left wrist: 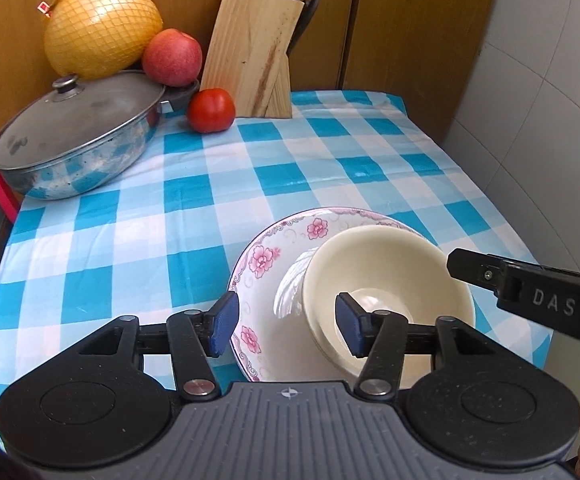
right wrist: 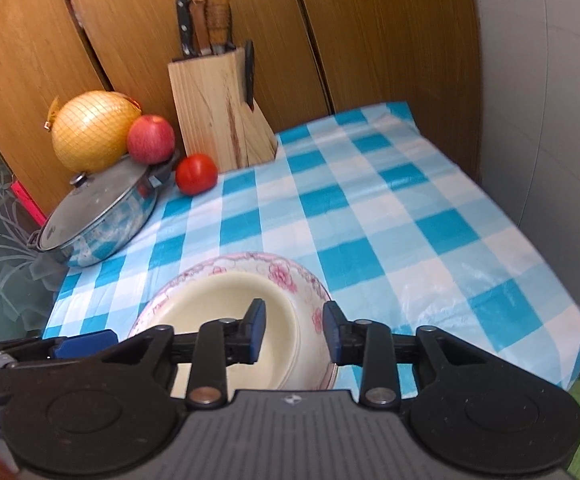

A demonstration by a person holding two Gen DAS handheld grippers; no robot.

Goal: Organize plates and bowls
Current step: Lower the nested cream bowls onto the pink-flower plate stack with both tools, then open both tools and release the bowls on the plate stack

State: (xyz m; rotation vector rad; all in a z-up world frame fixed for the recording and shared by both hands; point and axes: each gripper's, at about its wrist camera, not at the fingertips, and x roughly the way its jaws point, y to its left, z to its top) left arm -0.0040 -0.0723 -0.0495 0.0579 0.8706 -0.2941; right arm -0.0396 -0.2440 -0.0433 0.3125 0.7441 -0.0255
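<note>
Your surface [left wrist: 273, 168] wears a blue-and-white checked cloth and backs onto wooden cabinet doors [right wrist: 390, 32]. At its far left sits a lidded steel pot [left wrist: 77, 136], with a netted pomelo [left wrist: 101, 28] and a red apple [left wrist: 171, 58] up against its far side. A wooden knife block [left wrist: 249, 48] stands beside them, a tomato [left wrist: 211, 110] just in front of its base.

Near you, the floral bowl [left wrist: 261, 264] rests on the cloth, and the cream bowl [left wrist: 386, 264] sits nested inside it, tilted toward the right side of the rim.

Your left gripper [left wrist: 285, 330] has its fingers [left wrist: 223, 326] apart: one blue pad is outside the floral bowl's left rim, the other hangs over the cream bowl's inside, neither pressing. Your right gripper [right wrist: 294, 330] also has its fingers [right wrist: 255, 330] apart, straddling the right rims of both bowls without clamping them; whether a pad grazes a rim, you cannot tell.
</note>
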